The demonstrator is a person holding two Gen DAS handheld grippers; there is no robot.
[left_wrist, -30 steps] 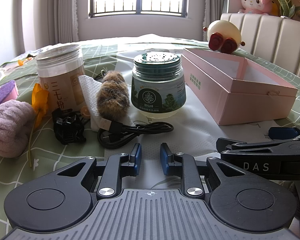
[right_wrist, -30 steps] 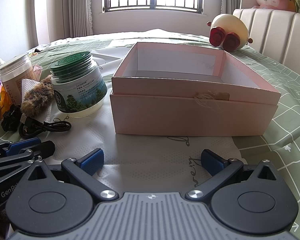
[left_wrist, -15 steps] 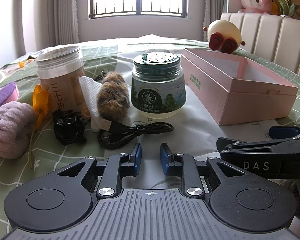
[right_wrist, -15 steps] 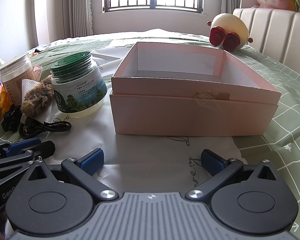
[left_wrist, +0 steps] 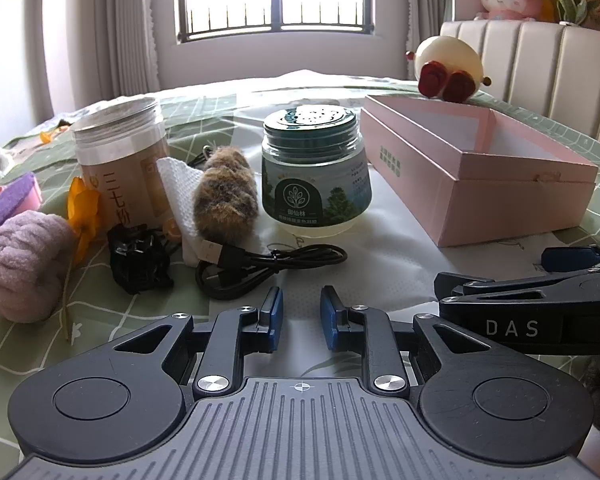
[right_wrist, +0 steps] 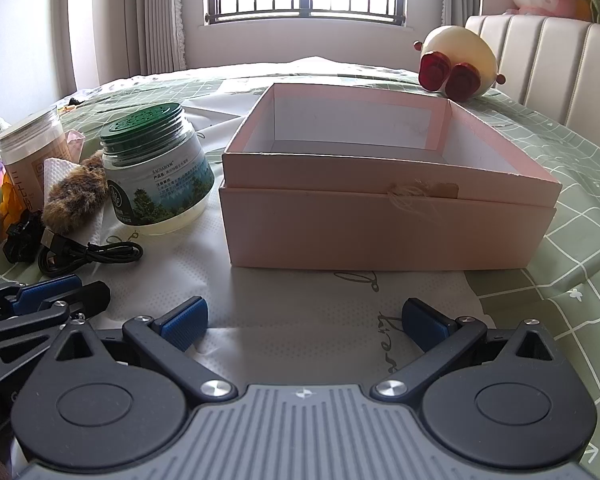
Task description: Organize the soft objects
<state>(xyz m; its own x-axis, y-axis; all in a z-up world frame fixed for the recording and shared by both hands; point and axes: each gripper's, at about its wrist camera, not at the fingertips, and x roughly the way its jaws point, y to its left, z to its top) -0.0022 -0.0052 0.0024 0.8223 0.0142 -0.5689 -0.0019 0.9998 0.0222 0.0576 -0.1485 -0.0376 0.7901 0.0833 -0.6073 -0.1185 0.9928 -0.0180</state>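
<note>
A brown furry pouch lies on the bed between a tall beige jar and a green-lidded jar. It also shows in the right wrist view. A mauve knitted ball lies at the left. An open, empty pink box stands in front of my right gripper, which is open wide and empty. The box also shows at the right of the left wrist view. My left gripper has a narrow gap between its jaws, is empty, and rests short of a black USB cable.
A black clip, a white tissue, an orange flower and a purple felt piece lie at the left. A cream plush with red feet sits behind the box. The padded headboard is at the right.
</note>
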